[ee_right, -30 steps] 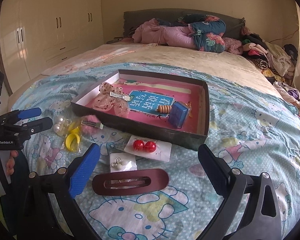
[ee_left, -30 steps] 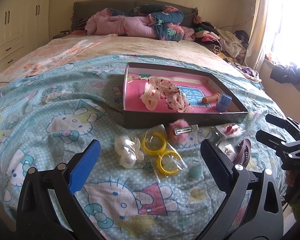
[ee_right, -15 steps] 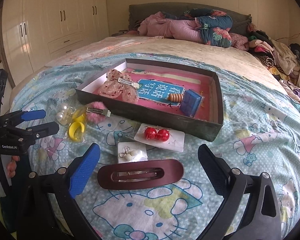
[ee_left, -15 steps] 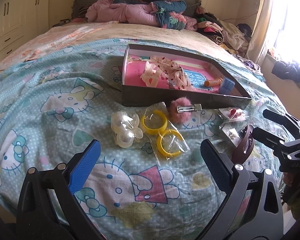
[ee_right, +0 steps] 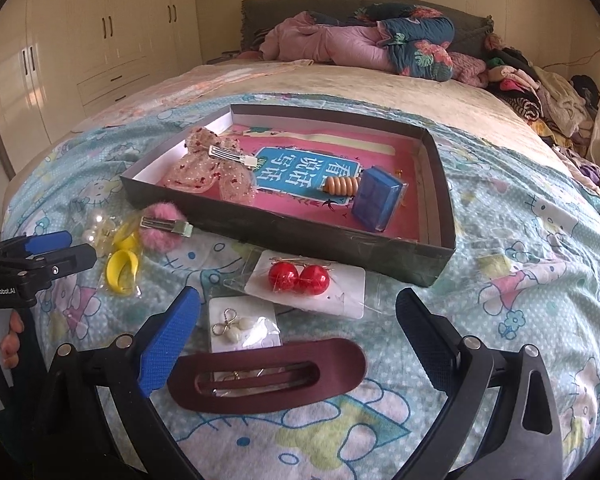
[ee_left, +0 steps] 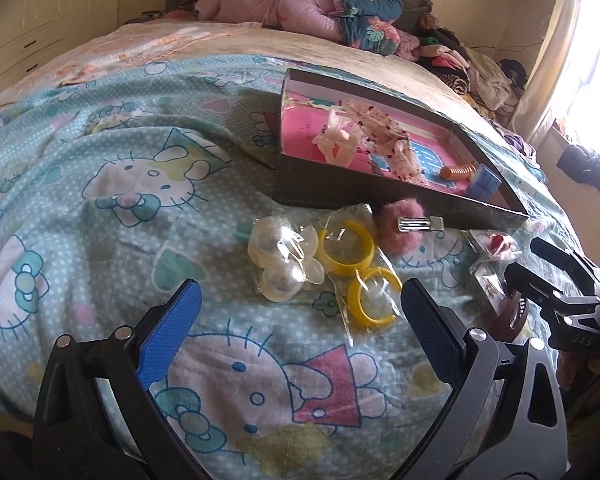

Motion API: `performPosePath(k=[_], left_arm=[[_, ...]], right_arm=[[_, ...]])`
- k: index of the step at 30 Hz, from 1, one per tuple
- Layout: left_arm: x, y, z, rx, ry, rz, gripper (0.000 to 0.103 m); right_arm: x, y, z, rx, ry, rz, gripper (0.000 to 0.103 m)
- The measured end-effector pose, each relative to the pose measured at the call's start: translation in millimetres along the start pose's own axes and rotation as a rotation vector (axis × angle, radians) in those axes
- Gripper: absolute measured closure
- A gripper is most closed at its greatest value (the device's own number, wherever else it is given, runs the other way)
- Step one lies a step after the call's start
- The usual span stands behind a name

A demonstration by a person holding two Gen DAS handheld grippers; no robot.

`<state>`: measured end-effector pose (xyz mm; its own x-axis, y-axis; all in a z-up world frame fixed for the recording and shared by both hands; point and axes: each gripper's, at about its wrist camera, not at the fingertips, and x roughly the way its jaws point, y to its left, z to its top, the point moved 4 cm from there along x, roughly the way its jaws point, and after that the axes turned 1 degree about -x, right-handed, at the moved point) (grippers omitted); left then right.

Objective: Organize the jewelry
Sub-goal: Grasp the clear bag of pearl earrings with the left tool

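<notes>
A dark box (ee_right: 436, 152) with a pink floor lies on the bed; it holds a lace bow clip (ee_right: 216, 168), an orange spiral (ee_right: 342, 186) and a blue case (ee_right: 380, 198). In front lie red ball earrings on a card (ee_right: 300, 278), small pearl earrings (ee_right: 232, 326), a maroon hair clip (ee_right: 268, 376), a pink pompom clip (ee_left: 402, 226), yellow hoops in bags (ee_left: 346, 246) and pearl pieces (ee_left: 280, 254). My right gripper (ee_right: 298, 336) is open just above the maroon clip. My left gripper (ee_left: 298, 324) is open near the yellow hoops and pearls.
The bedspread (ee_left: 120, 184) is soft and wrinkled. Piled clothes and a quilt (ee_right: 380, 44) lie at the head of the bed, more clothes along the right side (ee_right: 540, 92). Wardrobes (ee_right: 80, 40) stand at the left. The box also shows in the left wrist view (ee_left: 360, 196).
Both grippers have moved forward and down toward the items on the bedspread. The left view has tilted. Nothing has been picked up.
</notes>
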<state>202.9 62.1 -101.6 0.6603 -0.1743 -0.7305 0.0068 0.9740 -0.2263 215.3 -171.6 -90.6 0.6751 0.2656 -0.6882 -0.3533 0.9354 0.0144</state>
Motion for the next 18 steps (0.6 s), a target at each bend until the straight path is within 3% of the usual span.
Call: performPosePath(k=[8,18], left_arm=[[12.2,6.1,9.7,-0.037,-0.005,-0.001,0.021],[23.6,10.7,18.6,-0.049,-0.004,-0.016,0.049]], right_arm=[[18.3,-7.7,3.8,0.065,0.032,0.001,0.007],[38.4,-5.6,6.4,0.090,0.072,-0.007,0.014]])
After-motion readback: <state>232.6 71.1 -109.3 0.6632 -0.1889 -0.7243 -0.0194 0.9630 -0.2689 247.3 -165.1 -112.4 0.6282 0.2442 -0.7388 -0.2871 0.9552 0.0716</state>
